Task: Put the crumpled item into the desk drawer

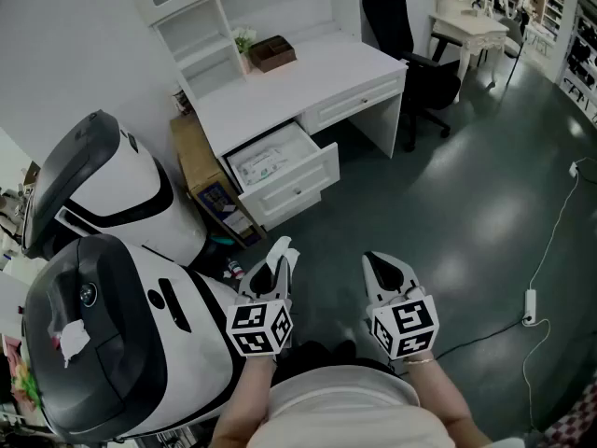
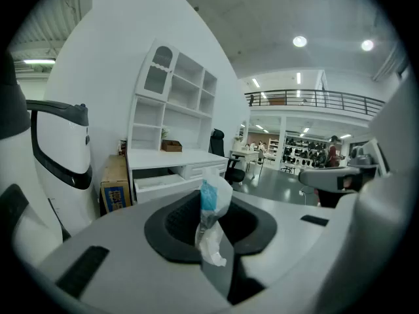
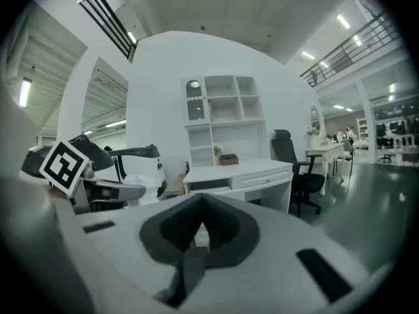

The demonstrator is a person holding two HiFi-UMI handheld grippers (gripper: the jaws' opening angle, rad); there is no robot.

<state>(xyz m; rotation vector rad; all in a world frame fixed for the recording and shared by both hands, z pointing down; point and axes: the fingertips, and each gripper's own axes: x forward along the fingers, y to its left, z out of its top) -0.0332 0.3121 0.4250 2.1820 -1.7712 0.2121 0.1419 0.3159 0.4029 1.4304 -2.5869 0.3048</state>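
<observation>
My left gripper [image 1: 278, 261] hangs low over the dark floor, short of the white desk [image 1: 308, 73]. It is shut on the crumpled item [image 2: 213, 198], a wad of clear and white wrapper with a blue patch that sticks up between the black pads of the left gripper [image 2: 208, 231]. The desk drawer [image 1: 308, 189] stands pulled open ahead and slightly left, with a white packet lying in it. My right gripper [image 1: 384, 271] is level with the left one, a hand's width to its right. The right gripper [image 3: 200, 231] is shut, with nothing between its pads.
Two big white-and-black pod machines [image 1: 112, 194] crowd the left side, with a white scrap [image 1: 73, 341] on the nearer one. A cardboard box [image 1: 201, 171] leans by the desk. A black office chair [image 1: 410, 45] stands right of it. A cable and power strip [image 1: 530, 306] lie at right.
</observation>
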